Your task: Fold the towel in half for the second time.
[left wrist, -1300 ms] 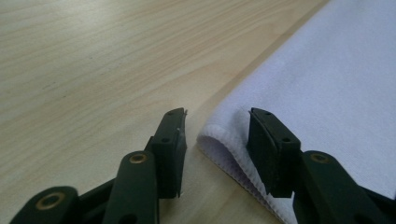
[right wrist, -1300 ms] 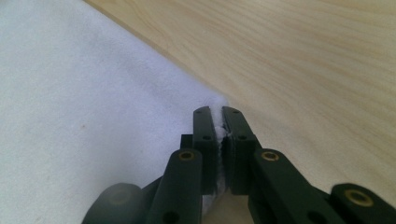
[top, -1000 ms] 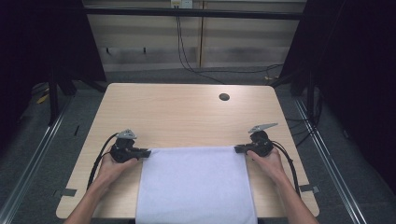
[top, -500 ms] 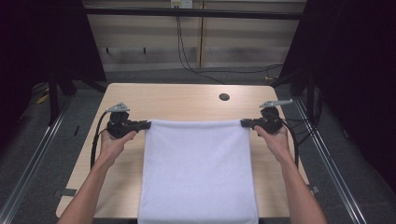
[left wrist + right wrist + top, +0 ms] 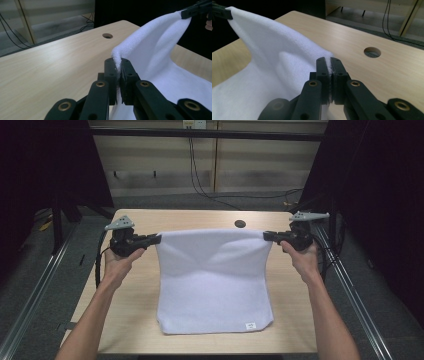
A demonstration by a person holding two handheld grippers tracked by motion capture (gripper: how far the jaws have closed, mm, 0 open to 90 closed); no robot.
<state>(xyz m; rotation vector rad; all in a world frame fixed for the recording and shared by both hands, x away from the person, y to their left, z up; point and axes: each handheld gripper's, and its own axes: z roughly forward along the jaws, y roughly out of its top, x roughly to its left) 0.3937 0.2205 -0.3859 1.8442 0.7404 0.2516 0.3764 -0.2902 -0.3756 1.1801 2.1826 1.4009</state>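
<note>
A white towel (image 5: 212, 280) hangs stretched between my two grippers, its upper edge raised above the wooden table (image 5: 135, 315) and its lower part resting on the tabletop. My left gripper (image 5: 156, 239) is shut on the towel's top left corner; in the left gripper view the cloth (image 5: 150, 50) is pinched between the black jaws (image 5: 119, 65). My right gripper (image 5: 266, 236) is shut on the top right corner, and the right gripper view has the cloth (image 5: 274, 62) clamped at the jaw tips (image 5: 329, 63). A small label (image 5: 250, 325) sits at the towel's near right corner.
A round cable hole (image 5: 240, 224) lies in the table near its far edge, behind the towel. Metal rails (image 5: 30, 310) run along the floor on both sides of the table. Cables (image 5: 200, 175) hang at the back wall.
Both grippers have risen and moved away from me, lifting the towel's far edge off the table. The towel now hangs stretched and more of the table's near side is uncovered.
</note>
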